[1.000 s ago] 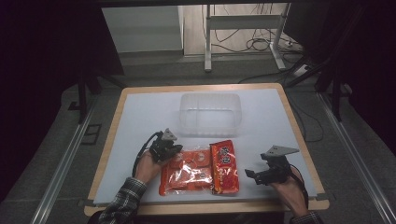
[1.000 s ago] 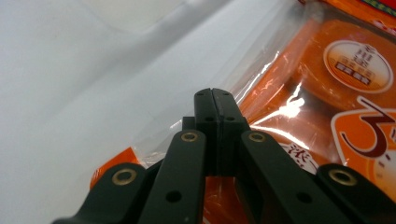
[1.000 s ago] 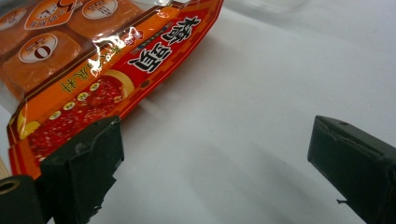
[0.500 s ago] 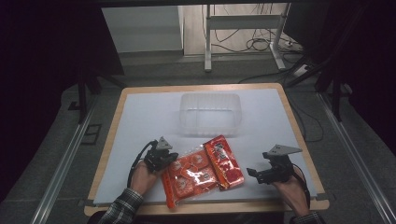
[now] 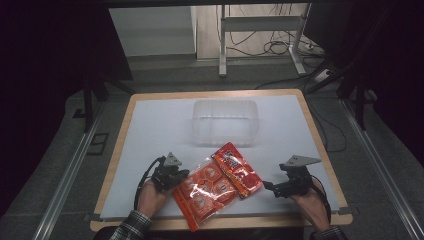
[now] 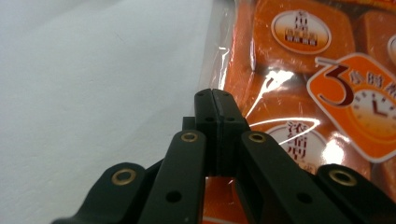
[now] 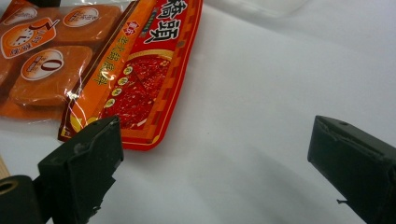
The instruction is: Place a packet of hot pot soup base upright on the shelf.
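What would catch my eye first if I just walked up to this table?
Two bright snack packets near the front edge of the white table: an orange packet of cakes and a red packet beside it. The left gripper, jaws closed, sits at the orange packet's edge; the right gripper is open just right of the red one. Behind them stands a clear plastic tub.

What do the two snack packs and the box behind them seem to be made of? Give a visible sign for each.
Clear-windowed pack: thin glossy plastic film, judging by sharp glints and see-through edge.
Red pack: printed film or foil, smooth with a slight sheen; hard to tell which.
Box: clear, stiff-looking plastic, since the white table shows through it.
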The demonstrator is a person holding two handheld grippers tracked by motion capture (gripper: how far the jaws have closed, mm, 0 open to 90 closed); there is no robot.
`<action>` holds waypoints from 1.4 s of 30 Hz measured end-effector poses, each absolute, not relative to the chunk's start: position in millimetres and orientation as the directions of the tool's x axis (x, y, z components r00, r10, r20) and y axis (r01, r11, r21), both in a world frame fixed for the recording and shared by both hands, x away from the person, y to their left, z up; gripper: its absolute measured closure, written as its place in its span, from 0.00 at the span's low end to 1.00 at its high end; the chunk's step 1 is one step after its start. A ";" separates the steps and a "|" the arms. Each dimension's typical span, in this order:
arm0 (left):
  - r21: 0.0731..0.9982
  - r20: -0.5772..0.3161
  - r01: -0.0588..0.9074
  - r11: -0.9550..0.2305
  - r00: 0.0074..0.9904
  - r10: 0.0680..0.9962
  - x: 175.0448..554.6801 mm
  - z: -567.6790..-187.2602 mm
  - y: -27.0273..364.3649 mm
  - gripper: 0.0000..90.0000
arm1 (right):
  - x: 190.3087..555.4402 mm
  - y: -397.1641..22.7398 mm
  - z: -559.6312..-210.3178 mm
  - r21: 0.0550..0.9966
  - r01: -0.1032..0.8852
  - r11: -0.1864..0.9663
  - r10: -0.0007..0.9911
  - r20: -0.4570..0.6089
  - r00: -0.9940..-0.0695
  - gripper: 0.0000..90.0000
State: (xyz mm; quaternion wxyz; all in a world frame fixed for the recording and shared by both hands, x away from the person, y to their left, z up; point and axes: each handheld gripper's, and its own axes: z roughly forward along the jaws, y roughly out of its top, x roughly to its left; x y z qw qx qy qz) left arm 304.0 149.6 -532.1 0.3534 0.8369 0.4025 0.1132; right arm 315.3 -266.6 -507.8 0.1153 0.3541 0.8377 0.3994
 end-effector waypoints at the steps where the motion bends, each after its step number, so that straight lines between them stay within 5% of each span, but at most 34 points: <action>1: 0.687 -0.096 0.593 -0.419 0.646 0.757 304.1 -531.7 149.1 1.00 | 315.3 -266.6 -507.8 0.751 0.501 0.430 0.685 0.090 -0.723 0.04; 5: 0.712 -0.078 0.569 -0.412 0.647 0.758 302.5 -529.2 149.0 1.00 | 315.8 -267.3 -507.6 0.754 0.498 0.429 0.682 0.091 -0.725 0.04; 9: 0.740 -0.061 0.554 -0.382 0.621 0.781 299.0 -524.9 151.7 0.88 | 315.9 -267.9 -507.3 0.756 0.497 0.426 0.681 0.093 -0.726 0.04; 12: 0.760 -0.056 0.541 -0.361 0.607 0.792 295.1 -520.2 158.6 0.70 | 315.2 -266.9 -506.8 0.758 0.493 0.426 0.679 0.092 -0.728 0.04; 26: 0.780 -0.015 0.521 -0.346 0.570 0.822 271.1 -518.4 179.6 0.22 | 314.8 -265.4 -504.1 0.771 0.488 0.409 0.684 0.094 -0.723 0.04; 35: 0.775 -0.039 0.540 -0.330 0.561 0.827 261.3 -520.7 191.3 0.07 | 314.9 -261.5 -502.1 0.781 0.478 0.401 0.687 0.089 -0.721 0.03; 42: 0.772 0.049 0.503 -0.389 0.563 0.825 258.6 -524.0 192.8 0.02 | 317.1 -253.6 -505.1 0.782 0.472 0.407 0.665 0.101 -0.740 0.03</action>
